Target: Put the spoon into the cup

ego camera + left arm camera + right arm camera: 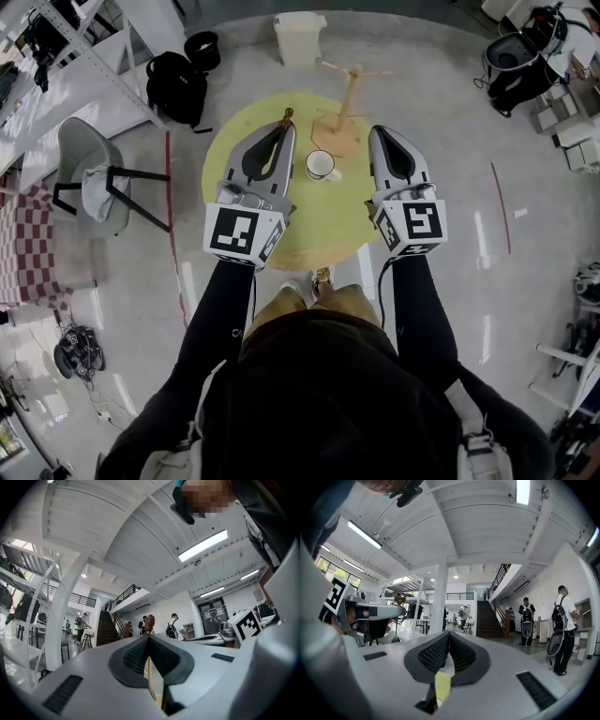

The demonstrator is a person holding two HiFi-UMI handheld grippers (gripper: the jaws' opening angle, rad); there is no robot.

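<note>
A white cup (320, 165) with a dark rim stands on the round yellow table (234, 141), between my two grippers. My left gripper (286, 128) is level, just left of the cup, and is shut on a brown wooden spoon (287, 115) whose end pokes out past the jaw tips. In the left gripper view the spoon's bowl (149, 622) shows beyond the tips of that gripper (148, 637), and its thin handle runs back between the pads. My right gripper (378, 131) is to the right of the cup; its jaws (449, 633) meet with nothing between them.
A wooden mug stand (348, 101) rises at the table's far side, behind the cup. Beyond the table are a white bin (300, 37) and a black backpack (176, 86). A grey chair (92, 178) and shelving stand at the left. People stand in the far hall.
</note>
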